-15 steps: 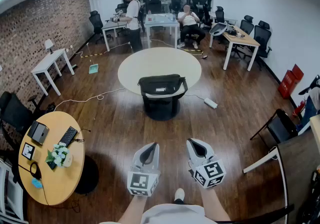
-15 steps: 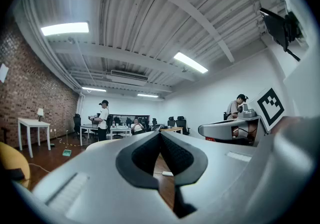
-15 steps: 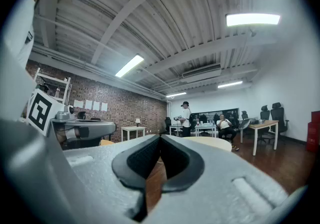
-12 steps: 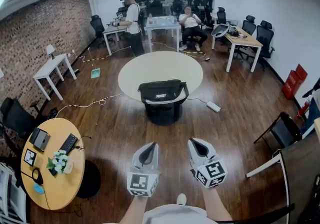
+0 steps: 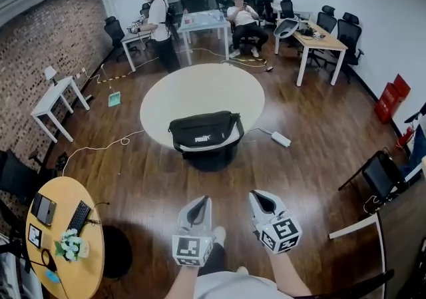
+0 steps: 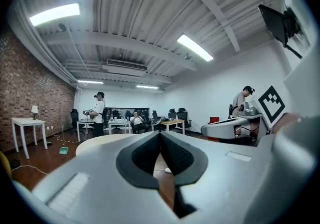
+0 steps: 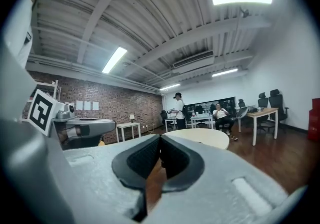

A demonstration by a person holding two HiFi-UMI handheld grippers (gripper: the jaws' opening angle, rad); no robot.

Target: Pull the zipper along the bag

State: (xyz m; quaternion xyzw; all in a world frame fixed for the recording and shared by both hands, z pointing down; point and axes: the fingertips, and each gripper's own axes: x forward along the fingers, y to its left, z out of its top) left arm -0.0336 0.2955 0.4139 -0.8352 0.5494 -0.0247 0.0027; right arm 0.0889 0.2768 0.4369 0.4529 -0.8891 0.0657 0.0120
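Note:
A black bag (image 5: 203, 132) lies on the near edge of a round beige table (image 5: 200, 91), well ahead of me across the wooden floor. The bag's zipper is too small to make out. My left gripper (image 5: 199, 202) and right gripper (image 5: 259, 198) are held side by side low in the head view, far short of the bag. Both are shut with nothing between the pads. The left gripper (image 6: 160, 133) in its own view looks over the table (image 6: 100, 140). The right gripper (image 7: 160, 137) in its own view points at the same table (image 7: 212, 136).
A small round wooden table (image 5: 63, 238) with a keyboard and flowers stands at my near left. A power strip (image 5: 280, 138) and a cable (image 5: 100, 148) lie on the floor. A black chair (image 5: 381, 174) is at the right. Two people (image 5: 156, 21) and desks are at the back.
The head view has come nearer to the round table, so the bag looks larger and closer. Both grippers keep their places in the view and stay shut.

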